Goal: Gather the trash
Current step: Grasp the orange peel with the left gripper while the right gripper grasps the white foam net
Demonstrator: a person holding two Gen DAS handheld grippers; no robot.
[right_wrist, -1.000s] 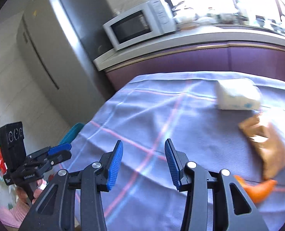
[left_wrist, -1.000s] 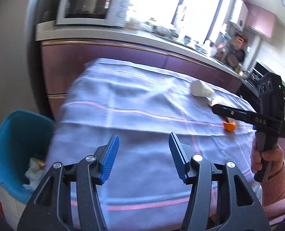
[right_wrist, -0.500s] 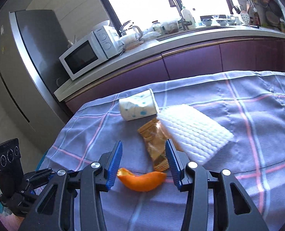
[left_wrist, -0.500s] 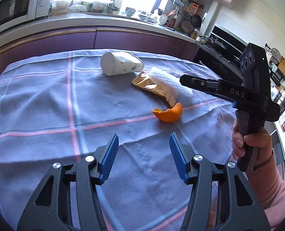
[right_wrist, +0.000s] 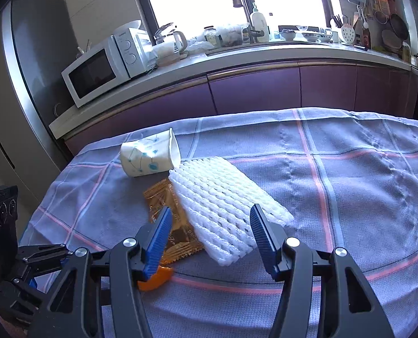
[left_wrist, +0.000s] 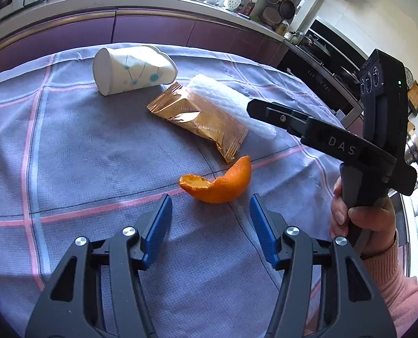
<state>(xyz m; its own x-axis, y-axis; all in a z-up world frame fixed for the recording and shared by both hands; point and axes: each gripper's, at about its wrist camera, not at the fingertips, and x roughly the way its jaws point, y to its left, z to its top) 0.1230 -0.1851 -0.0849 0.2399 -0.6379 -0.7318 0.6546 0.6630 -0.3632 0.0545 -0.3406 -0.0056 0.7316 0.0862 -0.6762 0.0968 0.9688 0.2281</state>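
An orange peel (left_wrist: 218, 181) lies on the checked cloth just ahead of my open, empty left gripper (left_wrist: 209, 211). Beyond it lie a gold snack wrapper (left_wrist: 200, 119), a white foam net (left_wrist: 225, 98) and a tipped paper cup (left_wrist: 132, 69). My right gripper (right_wrist: 209, 225) is open and empty, low over the near end of the foam net (right_wrist: 223, 202), with the wrapper (right_wrist: 169, 219) by its left finger. The cup (right_wrist: 148, 156) lies farther back. The peel (right_wrist: 155, 276) shows partly behind the left finger. The right gripper also shows from the side in the left wrist view (left_wrist: 254, 107).
The cloth-covered table (right_wrist: 364, 186) stretches to the right. Behind it runs a purple kitchen counter (right_wrist: 251, 90) with a microwave (right_wrist: 104, 64) and a fridge (right_wrist: 25, 84) at the left. The left gripper's body (right_wrist: 11, 267) shows at the lower left of the right wrist view.
Both grippers swung from the table's left edge and the blue bin toward the trash, then moved closer. The peel now sits just ahead of the left jaws; the right hangs over the foam net.
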